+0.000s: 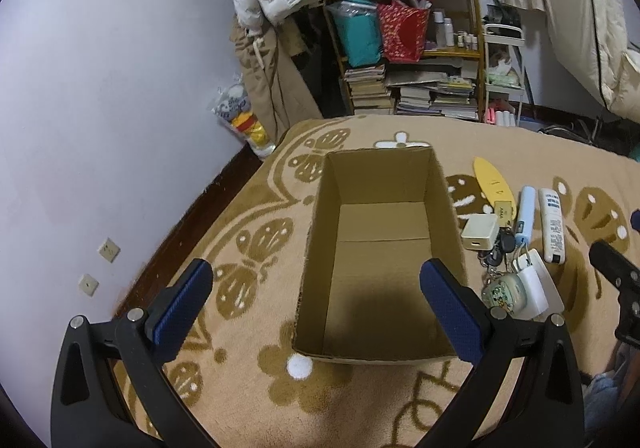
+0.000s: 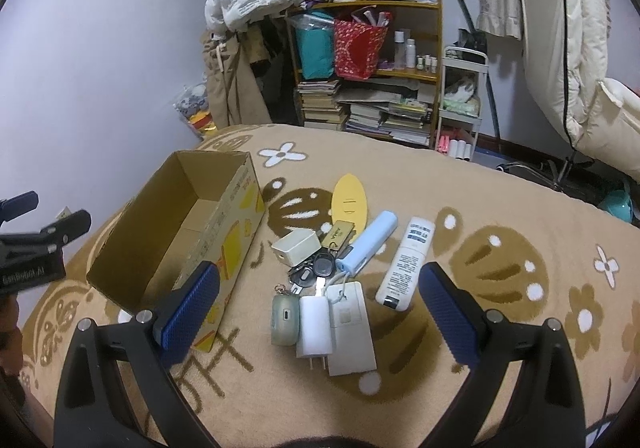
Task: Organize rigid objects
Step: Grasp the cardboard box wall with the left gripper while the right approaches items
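Overhead, my left claw (image 1: 316,308) spread wide, empty, above open cardboard box (image 1: 380,248) on bed blanket (image 2: 500,216). My right claw (image 2: 320,312) likewise wide, gripping nothing, over clutter beside box: white tube (image 2: 406,264), blue power bank (image 2: 366,242), white charger (image 2: 316,324), keys (image 2: 316,268).

A tan blanket (image 2: 400,176) is patterned with brown butterflies and white flowers. A plain brown cardboard box (image 1: 380,248) is printed yellow on its outer side. A yellow oval board (image 2: 349,204), a pale blue cylinder (image 2: 368,242) and white chargers (image 2: 316,322) are shown.
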Motion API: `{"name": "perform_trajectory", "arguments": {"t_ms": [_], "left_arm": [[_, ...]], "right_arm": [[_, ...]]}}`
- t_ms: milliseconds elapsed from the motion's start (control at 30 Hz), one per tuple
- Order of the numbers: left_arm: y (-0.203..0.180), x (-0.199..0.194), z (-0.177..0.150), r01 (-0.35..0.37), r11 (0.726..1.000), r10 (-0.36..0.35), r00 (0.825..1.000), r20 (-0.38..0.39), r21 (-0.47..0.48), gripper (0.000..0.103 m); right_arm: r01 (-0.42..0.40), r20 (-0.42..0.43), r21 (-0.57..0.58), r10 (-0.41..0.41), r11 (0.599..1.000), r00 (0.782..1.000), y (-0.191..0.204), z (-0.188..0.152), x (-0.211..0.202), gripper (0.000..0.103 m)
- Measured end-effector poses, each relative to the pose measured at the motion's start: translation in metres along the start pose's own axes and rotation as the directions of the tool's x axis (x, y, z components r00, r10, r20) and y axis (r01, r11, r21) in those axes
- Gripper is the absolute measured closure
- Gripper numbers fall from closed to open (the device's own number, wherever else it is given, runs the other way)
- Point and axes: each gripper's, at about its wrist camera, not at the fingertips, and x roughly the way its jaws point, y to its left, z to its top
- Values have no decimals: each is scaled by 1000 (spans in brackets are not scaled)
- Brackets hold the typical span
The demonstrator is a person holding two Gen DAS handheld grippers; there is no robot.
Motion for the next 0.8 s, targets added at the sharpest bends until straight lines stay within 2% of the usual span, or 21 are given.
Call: {"name": "perform_trajectory", "arguments": {"t_ms": [433,633,800], "left_arm": [[34,49,23,39,999,-42,991,-124,-20,1],[30,73,21,51,998,-57,982,-178,-39,1],[24,97,15,27,999,-34,970,-241,-30,1]], "right_arm": [[-37,-69,-16,36,999,997,5,10,22,0],[-70,-123,22,72,997,990,-2,12,41,0],[-96,-173,47,102,994,980,-5,12,59,0]]}}
